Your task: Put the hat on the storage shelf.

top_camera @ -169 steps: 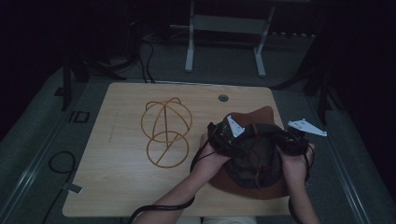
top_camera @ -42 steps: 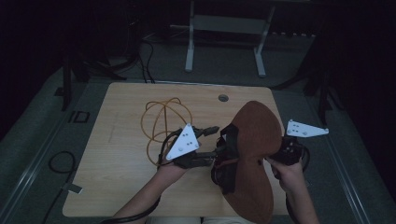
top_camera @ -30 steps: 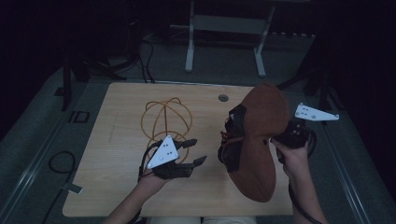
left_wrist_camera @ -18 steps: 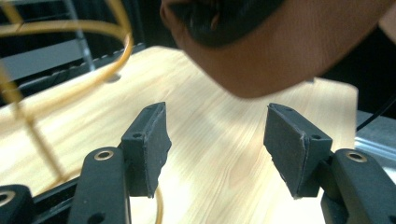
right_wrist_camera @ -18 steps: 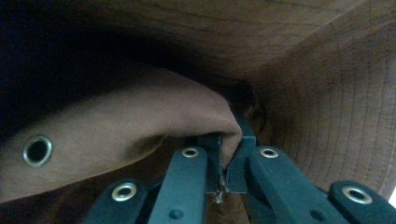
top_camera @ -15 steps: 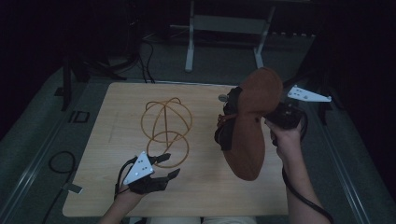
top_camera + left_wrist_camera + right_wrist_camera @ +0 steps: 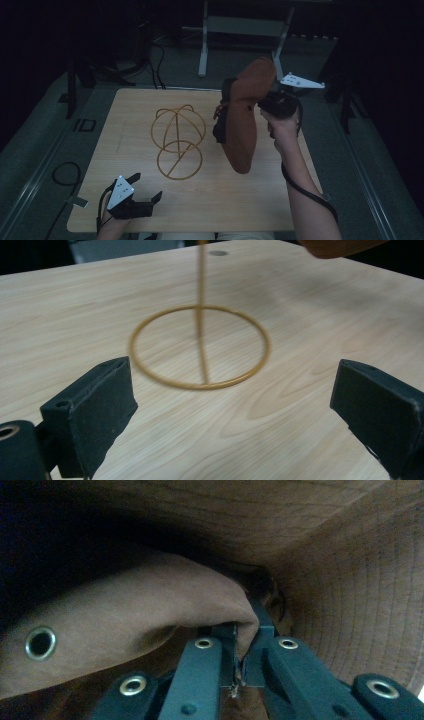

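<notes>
The wide-brimmed fabric hat [image 7: 244,120] is a rusty brown with a black band and dangling dark cord; up close its cloth [image 7: 150,610] shows fine stitched rows and a silver metal eyelet [image 7: 40,642]. The thin wire stand of joined hoops [image 7: 177,140] is golden yellow — ochre against the table [image 7: 210,200], which is pale wood with soft wavy grain. The left gripper [image 7: 131,202] is black with a pale grey three-cornered plate; the right gripper [image 7: 281,102] is black too — same grey plate on top.
</notes>
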### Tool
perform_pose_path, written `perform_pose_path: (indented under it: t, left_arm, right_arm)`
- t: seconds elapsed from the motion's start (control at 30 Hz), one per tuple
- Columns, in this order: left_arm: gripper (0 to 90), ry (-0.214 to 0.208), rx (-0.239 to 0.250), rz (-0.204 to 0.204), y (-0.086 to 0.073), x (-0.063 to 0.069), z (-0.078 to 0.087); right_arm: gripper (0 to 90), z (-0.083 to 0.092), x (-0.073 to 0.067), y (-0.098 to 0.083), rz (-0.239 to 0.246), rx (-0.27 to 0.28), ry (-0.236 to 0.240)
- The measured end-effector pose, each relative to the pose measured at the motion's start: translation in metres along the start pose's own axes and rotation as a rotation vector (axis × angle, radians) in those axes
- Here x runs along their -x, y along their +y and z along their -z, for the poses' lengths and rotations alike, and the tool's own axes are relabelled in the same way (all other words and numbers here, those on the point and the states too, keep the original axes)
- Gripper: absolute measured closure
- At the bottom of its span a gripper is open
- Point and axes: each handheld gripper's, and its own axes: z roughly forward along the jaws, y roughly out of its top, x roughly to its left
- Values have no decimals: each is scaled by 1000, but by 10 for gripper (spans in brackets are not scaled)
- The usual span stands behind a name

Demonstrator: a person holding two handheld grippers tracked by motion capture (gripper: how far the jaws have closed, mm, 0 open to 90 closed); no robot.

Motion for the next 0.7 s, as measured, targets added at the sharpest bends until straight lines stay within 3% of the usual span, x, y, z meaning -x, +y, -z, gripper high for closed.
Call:
perform_pose_path:
  t: [0.03,0.2,0.33,0.53,0.6,0.7]
  left_arm:
    - [44,18,16,25,-2,-5,5]
    - [44,60,27,37,-6,-13,12]
    - [48,94,49,63,-9,-22,16]
    - [51,100,54,86,-13,-27,15]
    - [51,100,58,88,-13,-27,15]
    - [52,96,63,94,-13,-28,15]
  right_arm:
    - [873,-6,-2,3,2,-9,1]
    - [872,-26,-10,16,13,-22,19]
    - [871,-58,-32,32,46,-52,50]
    - [868,-86,-55,36,70,-109,121]
    - [865,-104,-67,33,77,-150,162]
    - [861,-118,-75,27,97,-192,171]
